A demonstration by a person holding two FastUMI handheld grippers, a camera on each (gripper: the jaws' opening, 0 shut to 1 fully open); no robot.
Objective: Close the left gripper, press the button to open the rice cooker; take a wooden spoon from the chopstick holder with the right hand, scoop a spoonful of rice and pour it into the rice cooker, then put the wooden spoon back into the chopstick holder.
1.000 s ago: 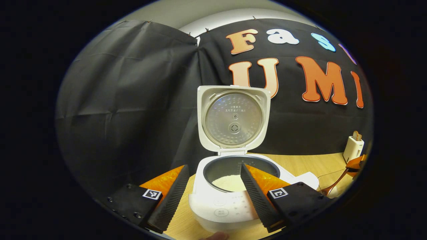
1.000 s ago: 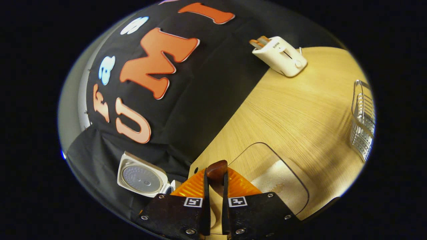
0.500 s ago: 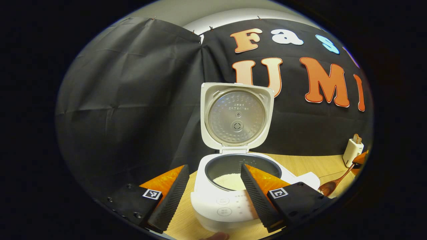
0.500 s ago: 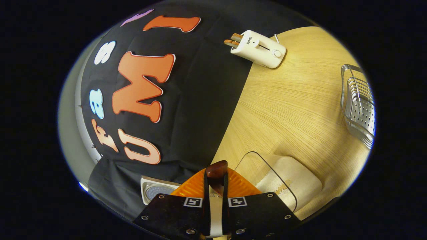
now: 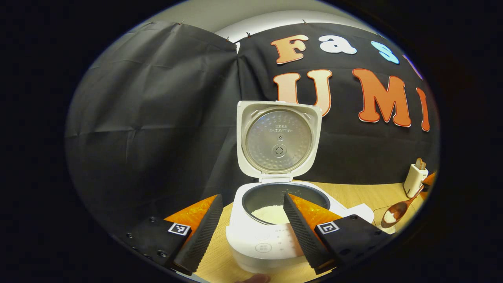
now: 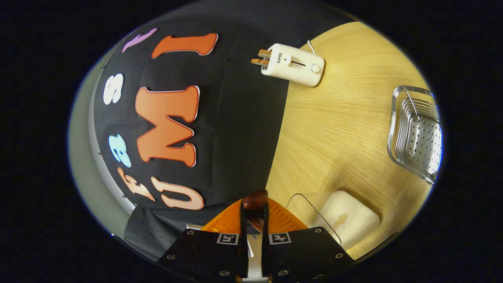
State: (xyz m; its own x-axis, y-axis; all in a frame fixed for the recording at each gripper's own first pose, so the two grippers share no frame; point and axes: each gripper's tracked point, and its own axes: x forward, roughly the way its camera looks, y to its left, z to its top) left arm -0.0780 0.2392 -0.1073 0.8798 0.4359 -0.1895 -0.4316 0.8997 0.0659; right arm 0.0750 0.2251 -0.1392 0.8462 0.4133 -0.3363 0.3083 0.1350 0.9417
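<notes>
Rice cooker point(image 5: 271, 220) lid up, pot has rice in it; your wooden spoon point(image 5: 397, 212) is loaded, off to the cooker's right above the clear rice container point(image 6: 346, 218); right gripper point(image 6: 254, 236) jaws clamped on the spoon handle, left gripper point(image 5: 251, 232) jaws spread wide, holding nothing, in front of the cooker; keep the bowl level as you carry it over, tip only once it's over the pot, I'd judge spill risk highest at the rim; light wood tabletop point(image 6: 342, 125), white toaster point(image 6: 292, 65) by the black cloth wall, metal chopstick holder point(image 6: 416, 137) at the far edge.
</notes>
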